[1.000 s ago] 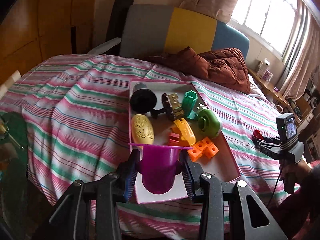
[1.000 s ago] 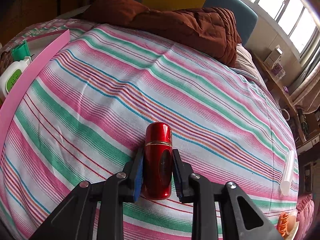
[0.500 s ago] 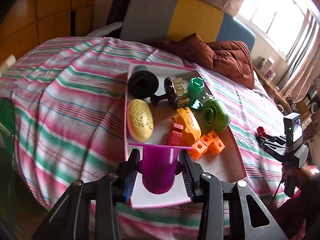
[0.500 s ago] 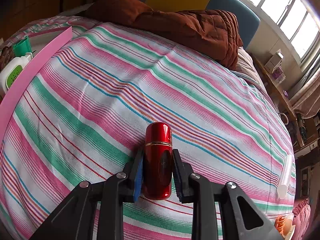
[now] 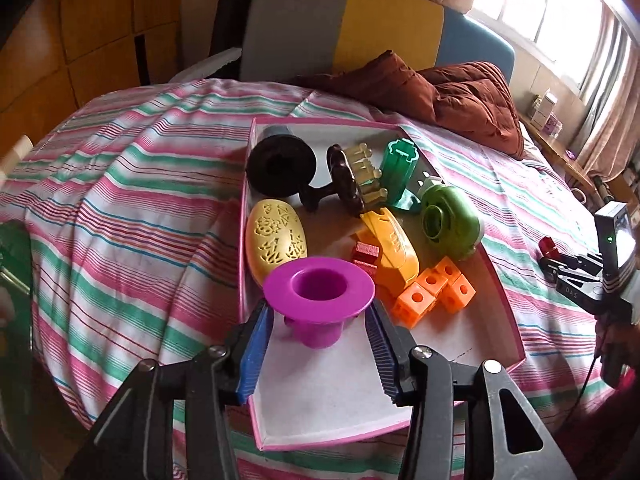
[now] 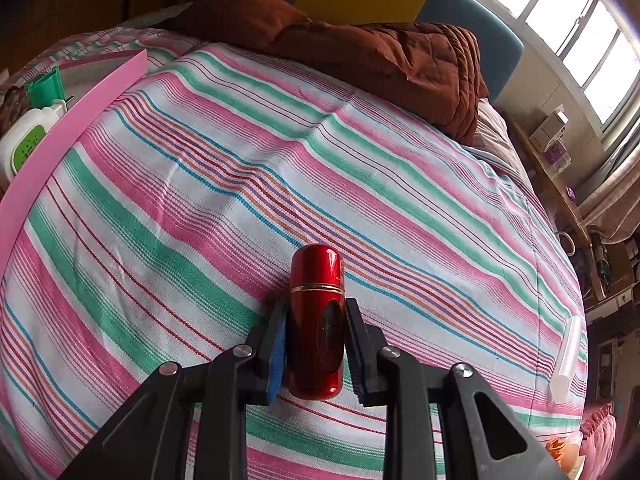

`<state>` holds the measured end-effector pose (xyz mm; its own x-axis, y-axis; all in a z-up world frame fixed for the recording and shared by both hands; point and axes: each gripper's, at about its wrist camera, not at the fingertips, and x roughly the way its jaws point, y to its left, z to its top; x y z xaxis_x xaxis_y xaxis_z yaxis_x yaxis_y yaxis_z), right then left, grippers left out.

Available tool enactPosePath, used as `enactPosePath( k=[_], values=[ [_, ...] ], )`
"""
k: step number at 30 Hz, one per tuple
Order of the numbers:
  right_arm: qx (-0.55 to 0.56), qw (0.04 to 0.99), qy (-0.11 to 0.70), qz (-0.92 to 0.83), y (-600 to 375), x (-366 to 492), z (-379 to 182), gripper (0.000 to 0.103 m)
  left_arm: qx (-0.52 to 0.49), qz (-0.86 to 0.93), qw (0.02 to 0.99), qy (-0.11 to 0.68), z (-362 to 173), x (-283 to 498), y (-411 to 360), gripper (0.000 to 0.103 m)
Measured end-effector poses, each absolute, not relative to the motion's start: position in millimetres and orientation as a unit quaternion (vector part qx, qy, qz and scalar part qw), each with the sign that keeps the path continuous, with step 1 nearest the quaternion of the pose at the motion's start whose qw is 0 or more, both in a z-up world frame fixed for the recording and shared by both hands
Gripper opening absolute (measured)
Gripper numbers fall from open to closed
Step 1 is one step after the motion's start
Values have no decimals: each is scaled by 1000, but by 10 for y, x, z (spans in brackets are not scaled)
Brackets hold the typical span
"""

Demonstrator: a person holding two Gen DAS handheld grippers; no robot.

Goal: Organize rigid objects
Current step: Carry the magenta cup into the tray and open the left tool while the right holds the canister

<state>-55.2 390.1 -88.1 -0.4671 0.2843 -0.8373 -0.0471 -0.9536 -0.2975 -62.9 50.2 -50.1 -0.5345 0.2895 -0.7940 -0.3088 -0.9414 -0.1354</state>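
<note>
Since a second ago the left gripper (image 5: 319, 334) has spread its jaws and tipped downward, so the purple plastic flanged cup (image 5: 319, 300) it was clamping now stands mouth-up on the floor of the pink-rimmed shallow cardboard tray (image 5: 502, 292), both blue pads clear of its sides; the right gripper (image 6: 315, 334) has barely shifted

Nearest in the right wrist view, that claw is closed on a glossy red metal capsule-shaped flask (image 6: 316, 320), held low on its body, its long axis running straight out along the fingers and its rounded cap pointing across the pink and green striped bedcover (image 6: 280, 160). It seems to hover just above the cloth, though contact cannot be ruled out

Beyond the cup lie a yellow perforated oval case (image 5: 276, 236), orange plastic linked cubes (image 5: 434, 292), a green snail-shaped plastic housing (image 5: 450, 222) and a black round-headed brush (image 5: 280, 168), crowding the far half of the tray

The tray's pink wall lies to the flask's left and well apart, so the right hand must likely carry it leftward, and the open patch of tray floor nearest the person looks the best spot
</note>
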Motion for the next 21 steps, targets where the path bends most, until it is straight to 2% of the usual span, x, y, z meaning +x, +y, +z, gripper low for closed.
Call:
enactPosePath(
  k=[5, 12, 15, 21],
  values=[
    [-506, 98, -121, 848, 3902, -553, -875, 26, -437, 885, 163, 5, -396, -536, 392, 54],
    [-506, 97, -122, 848, 3911, -561, -872, 26, -427, 894, 136, 4, -301, -468, 251, 56],
    [-506, 97, -119, 849, 3921, -567, -868, 26, -421, 898, 132, 7, -265, -433, 227, 61],
    [-510, 97, -106, 848, 3949, -582, -862, 26, -409, 903, 132, 11, -200, -386, 202, 62]
  ],
)
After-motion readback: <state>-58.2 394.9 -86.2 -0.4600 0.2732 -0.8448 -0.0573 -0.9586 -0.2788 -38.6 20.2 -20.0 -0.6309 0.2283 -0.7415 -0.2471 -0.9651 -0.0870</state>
